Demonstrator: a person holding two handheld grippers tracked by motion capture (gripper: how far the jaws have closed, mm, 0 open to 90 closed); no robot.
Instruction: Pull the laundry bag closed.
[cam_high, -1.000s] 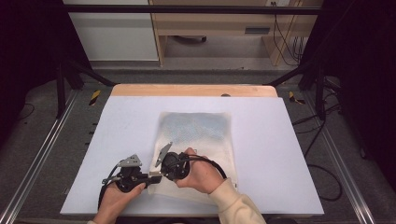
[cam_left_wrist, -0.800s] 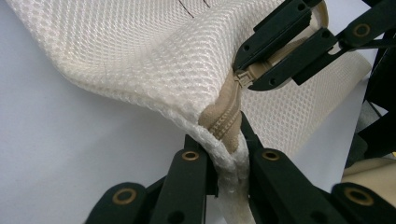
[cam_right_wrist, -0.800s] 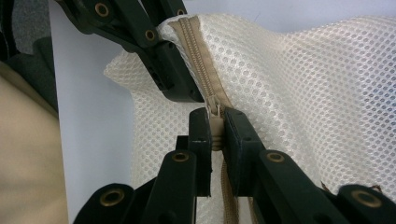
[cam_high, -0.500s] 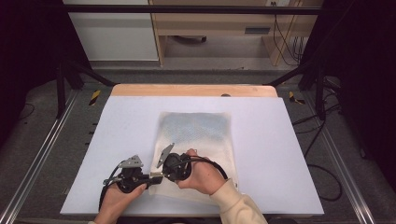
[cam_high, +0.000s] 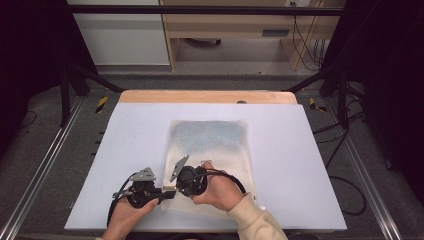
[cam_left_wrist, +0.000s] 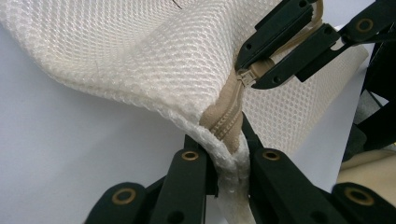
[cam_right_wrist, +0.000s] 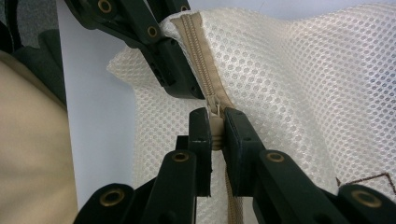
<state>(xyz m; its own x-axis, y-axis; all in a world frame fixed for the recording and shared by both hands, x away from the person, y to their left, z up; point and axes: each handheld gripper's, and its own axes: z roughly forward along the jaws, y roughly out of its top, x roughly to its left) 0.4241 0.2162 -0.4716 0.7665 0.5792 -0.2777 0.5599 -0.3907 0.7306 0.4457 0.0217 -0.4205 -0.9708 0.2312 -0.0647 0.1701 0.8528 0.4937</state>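
Note:
A white mesh bag (cam_high: 210, 137) with a beige zipper (cam_left_wrist: 229, 116) lies flat on the white table (cam_high: 305, 150), its near edge lifted. In the left gripper view my left gripper (cam_left_wrist: 229, 151) is shut on the bag's hemmed corner at the zipper's end. The right gripper (cam_left_wrist: 254, 77) comes in from the upper right there, pinching the zipper pull. In the right gripper view my right gripper (cam_right_wrist: 215, 128) is shut on the zipper pull (cam_right_wrist: 215, 135), and the left gripper (cam_right_wrist: 187, 88) clamps the bag edge just beyond it. From above, both grippers (cam_high: 172, 190) meet tip to tip at the bag's near left corner.
A wooden strip (cam_high: 207, 96) runs along the table's far edge. Metal frame rails (cam_high: 45, 165) flank the table, and cables (cam_high: 345, 190) lie on the floor at the right. A cream sleeve (cam_high: 255, 220) comes in from the bottom edge.

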